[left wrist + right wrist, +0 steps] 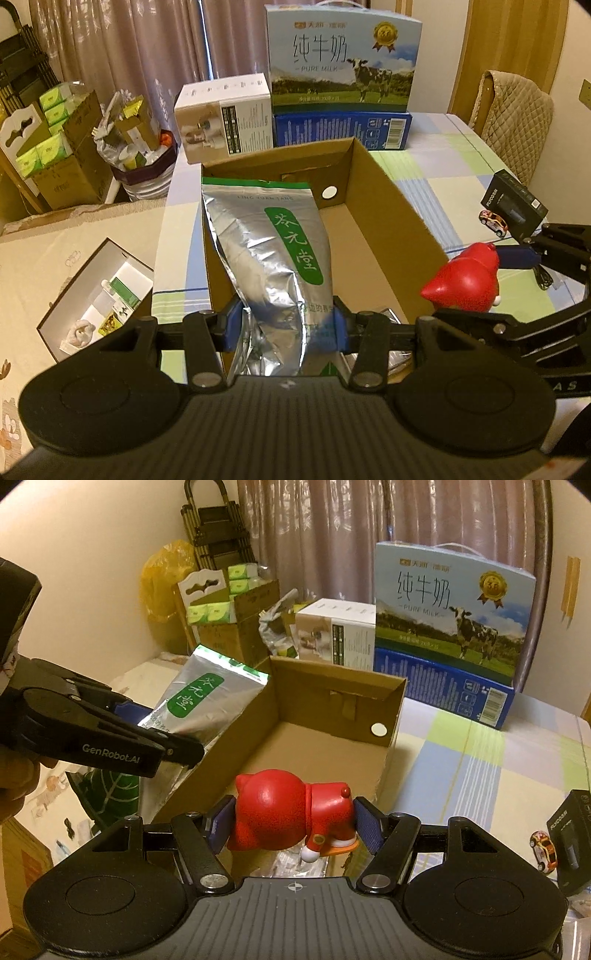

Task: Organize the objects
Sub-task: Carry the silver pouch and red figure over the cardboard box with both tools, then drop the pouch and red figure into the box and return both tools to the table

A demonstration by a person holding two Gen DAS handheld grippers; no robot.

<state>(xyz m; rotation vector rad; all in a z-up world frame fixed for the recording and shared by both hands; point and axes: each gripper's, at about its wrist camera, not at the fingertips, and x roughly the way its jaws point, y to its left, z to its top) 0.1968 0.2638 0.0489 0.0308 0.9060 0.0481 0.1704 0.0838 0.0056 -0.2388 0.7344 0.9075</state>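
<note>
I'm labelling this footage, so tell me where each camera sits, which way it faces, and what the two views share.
Left wrist: sits on the left tool, looking forward and down into the cardboard box; its fingers clamp a silver pouch, and the right tool shows at right.
Right wrist: sits on the right tool, facing the cardboard box; it clamps a red figurine, and the left tool and part of a hand show at left.
Shared: box, pouch, figurine, milk carton.

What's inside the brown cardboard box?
The cardboard box looks mostly bare inside. Something crinkly and silvery shows at its near end, partly covered by the red toy, so I can't tell what.
</note>
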